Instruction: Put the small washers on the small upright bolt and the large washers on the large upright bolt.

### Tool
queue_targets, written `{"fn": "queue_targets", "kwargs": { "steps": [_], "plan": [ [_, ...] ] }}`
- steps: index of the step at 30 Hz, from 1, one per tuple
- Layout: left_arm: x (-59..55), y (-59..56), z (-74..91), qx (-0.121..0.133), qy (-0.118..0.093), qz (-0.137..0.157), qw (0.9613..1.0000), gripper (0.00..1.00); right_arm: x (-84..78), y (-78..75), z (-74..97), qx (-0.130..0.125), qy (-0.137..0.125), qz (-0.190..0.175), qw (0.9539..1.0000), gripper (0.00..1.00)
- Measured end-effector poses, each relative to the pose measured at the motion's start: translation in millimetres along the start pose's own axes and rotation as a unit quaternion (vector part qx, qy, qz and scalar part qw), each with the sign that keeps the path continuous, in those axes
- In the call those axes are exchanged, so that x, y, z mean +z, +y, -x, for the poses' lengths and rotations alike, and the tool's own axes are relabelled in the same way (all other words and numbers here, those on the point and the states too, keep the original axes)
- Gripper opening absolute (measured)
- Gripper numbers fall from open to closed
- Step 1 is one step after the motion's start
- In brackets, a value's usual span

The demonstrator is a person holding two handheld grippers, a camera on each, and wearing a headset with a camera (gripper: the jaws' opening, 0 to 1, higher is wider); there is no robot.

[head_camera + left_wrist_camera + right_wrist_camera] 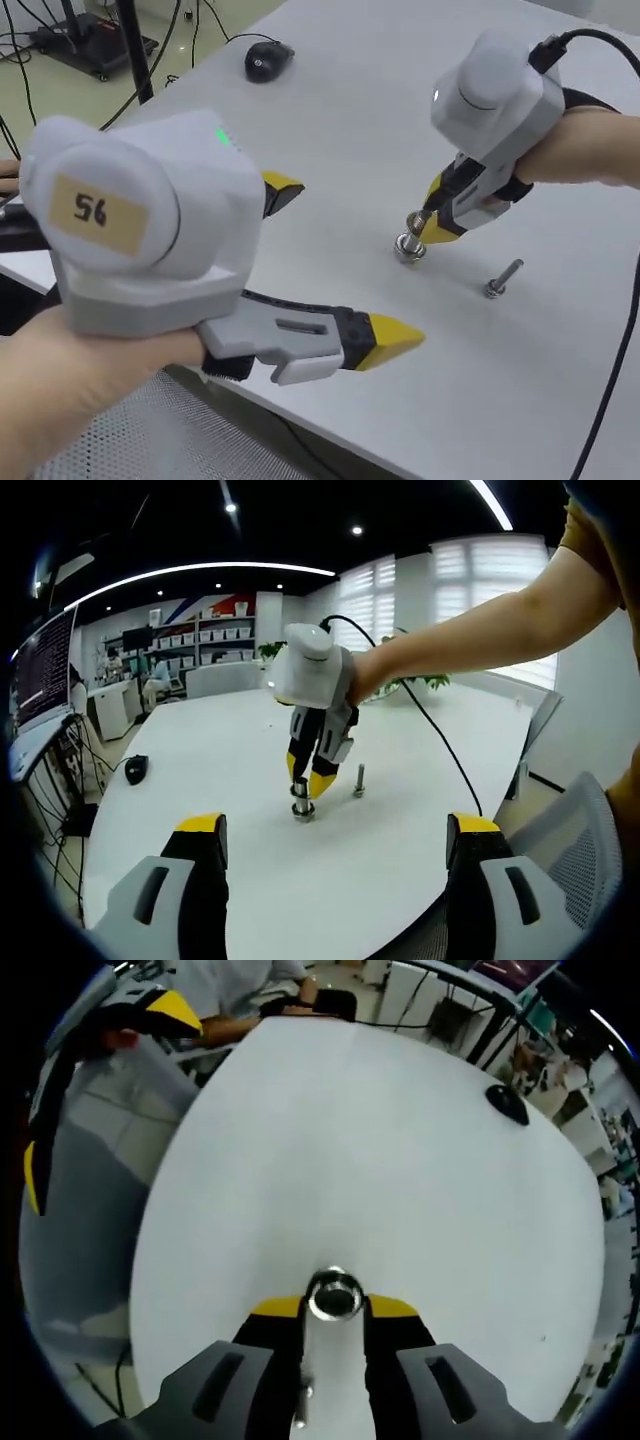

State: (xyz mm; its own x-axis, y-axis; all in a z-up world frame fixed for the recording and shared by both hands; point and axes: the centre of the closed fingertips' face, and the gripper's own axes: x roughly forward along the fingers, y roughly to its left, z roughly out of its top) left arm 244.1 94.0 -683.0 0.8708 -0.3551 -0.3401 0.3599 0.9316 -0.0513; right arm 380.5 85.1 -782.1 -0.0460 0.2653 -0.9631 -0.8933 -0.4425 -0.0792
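Your right gripper [426, 228] is down at the large bolt [409, 248], which stands upright on the table [340, 110]. Its jaws are drawn in on a shiny ring at their tips, which I read as a large washer [335, 1295] sitting at the top of the bolt's shank. The small bolt [503, 278] stands near it, to the right in the head view and apart from the gripper. Your left gripper [340, 262] hangs close to you with its jaws spread wide and nothing between them.

The step in hand looks like passing that washer over the large bolt. Hold the ring level with its hole centred over the shank, and lower it straight down — a tilted washer will likely catch on the threads. Ease the jaws apart only once the washer has dropped past the tip. Then lift straight up so the yellow tips don't knock the bolt over — it seems to stand free on the table. Mind the small bolt as you draw away.
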Motion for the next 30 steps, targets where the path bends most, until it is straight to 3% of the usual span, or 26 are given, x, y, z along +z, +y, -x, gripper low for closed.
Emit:
{"fn": "queue_targets", "kwargs": {
  "steps": [16,25,30],
  "plan": [
    [2.1,2.7,-1.1,-0.002,-0.005,0.011,0.9999,0.91,-8.1,-3.0,-27.6,0.01,-0.006,0.001,0.9999,0.23],
    [1.1,1.8,-1.3,-0.006,-0.002,0.009,0.9999,0.91,-6.6,-3.6,-15.7,-0.011,-0.037,-0.005,0.9993,0.25],
    [10.4,-2.6,-0.9,-0.021,-0.016,0.015,0.9995,0.91,-5.9,3.1,2.9,-0.048,-0.088,-0.026,0.9946,0.26]
  ]
}}
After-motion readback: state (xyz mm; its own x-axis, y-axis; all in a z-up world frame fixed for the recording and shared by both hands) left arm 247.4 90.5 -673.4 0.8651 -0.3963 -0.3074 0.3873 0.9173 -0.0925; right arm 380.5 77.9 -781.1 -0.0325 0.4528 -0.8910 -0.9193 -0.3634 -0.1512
